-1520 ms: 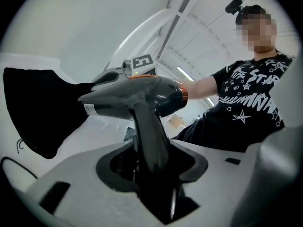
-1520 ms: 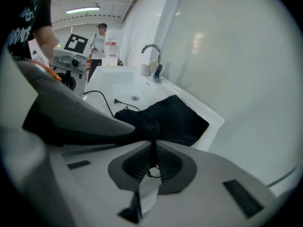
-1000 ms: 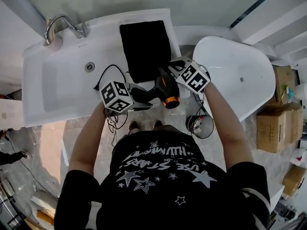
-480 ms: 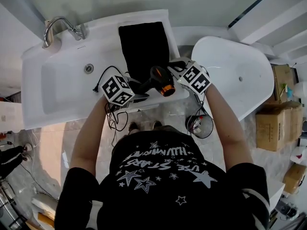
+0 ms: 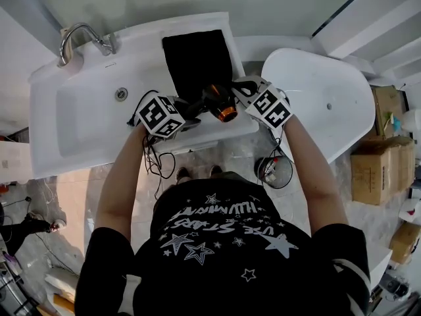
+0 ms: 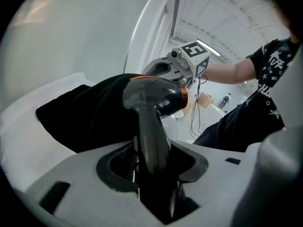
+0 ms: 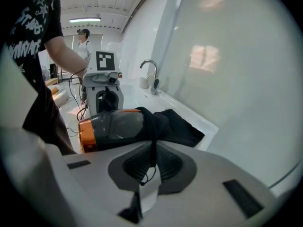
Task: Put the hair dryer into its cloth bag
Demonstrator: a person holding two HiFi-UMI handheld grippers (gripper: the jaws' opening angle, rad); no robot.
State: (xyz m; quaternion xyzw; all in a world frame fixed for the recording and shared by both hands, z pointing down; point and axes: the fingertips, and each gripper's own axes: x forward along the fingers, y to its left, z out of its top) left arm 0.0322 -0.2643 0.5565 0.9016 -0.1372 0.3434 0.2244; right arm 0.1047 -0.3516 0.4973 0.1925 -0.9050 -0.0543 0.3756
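Observation:
The grey hair dryer (image 5: 216, 103) with an orange ring on its rear end hangs over the counter's front part. My left gripper (image 5: 189, 112) is shut on its handle (image 6: 150, 141). Its barrel (image 7: 116, 126) points into the mouth of the black cloth bag (image 5: 197, 59), which lies flat on the counter beside the basin. The bag's edge drapes over the barrel. My right gripper (image 5: 238, 92) is shut on that edge of the bag (image 7: 152, 141), with a white tag below the pinch. In the left gripper view the bag (image 6: 80, 119) lies behind the dryer's head (image 6: 151, 97).
The white sink basin (image 5: 85, 120) with its faucet (image 5: 82, 33) lies left of the bag. The dryer's black cord (image 5: 146, 97) trails over the counter's front edge. A white bathtub (image 5: 322, 104) stands at the right, cardboard boxes (image 5: 378, 170) beyond it.
My left gripper has carried the dryer away from the counter's front edge toward the bag, and its barrel has gone under the bag's edge. The right gripper has kept its place.

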